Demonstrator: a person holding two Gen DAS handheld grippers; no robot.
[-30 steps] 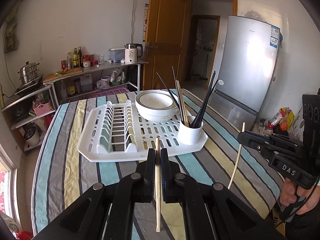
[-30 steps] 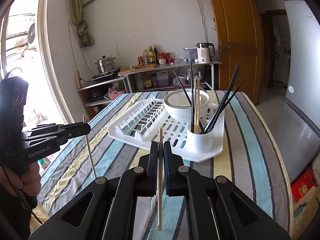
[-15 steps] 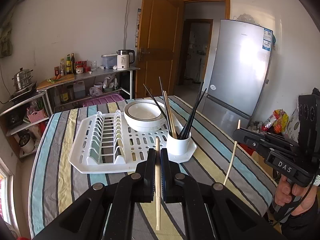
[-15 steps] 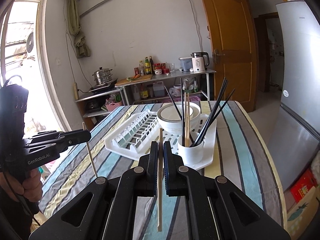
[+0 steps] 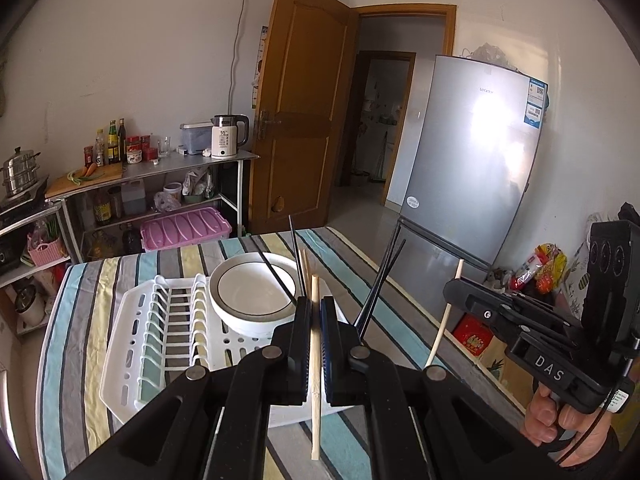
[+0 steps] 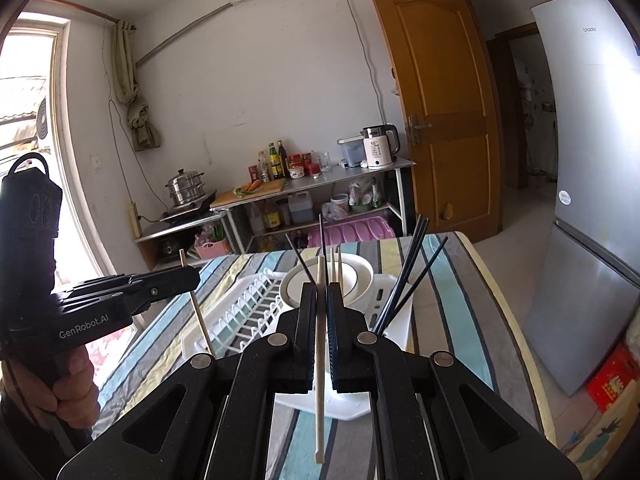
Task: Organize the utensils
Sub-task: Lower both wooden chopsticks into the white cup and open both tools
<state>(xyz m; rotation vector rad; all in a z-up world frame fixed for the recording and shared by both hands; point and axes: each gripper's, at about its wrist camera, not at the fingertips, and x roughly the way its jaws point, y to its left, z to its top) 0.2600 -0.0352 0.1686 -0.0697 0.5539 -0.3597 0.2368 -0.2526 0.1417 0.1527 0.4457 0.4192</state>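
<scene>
A: What do the left gripper [image 5: 315,314] jaws hold?

B: They are pinched tight on a pale wooden chopstick [image 5: 315,364], which stands nearly upright between them, its top poking above the jaw tips and its lower end hanging below them over the striped worktop [image 5: 76,336].

A: And the right gripper [image 6: 321,308]?

B: The same: its jaws are clamped on a second pale chopstick [image 6: 320,376], also close to upright, running up past the tips and down below them.

A: Where do the other utensils sit?

B: Just beyond both pairs of jaws, on the white drying rack [image 5: 132,344]. Black chopsticks [image 6: 408,276] fan up past the right side of the right jaws, and light ones stand beside them; the cup under them is hidden by the jaws. A white bowl [image 5: 252,296] rests on the rack ahead of the left jaws, slightly left.
</scene>
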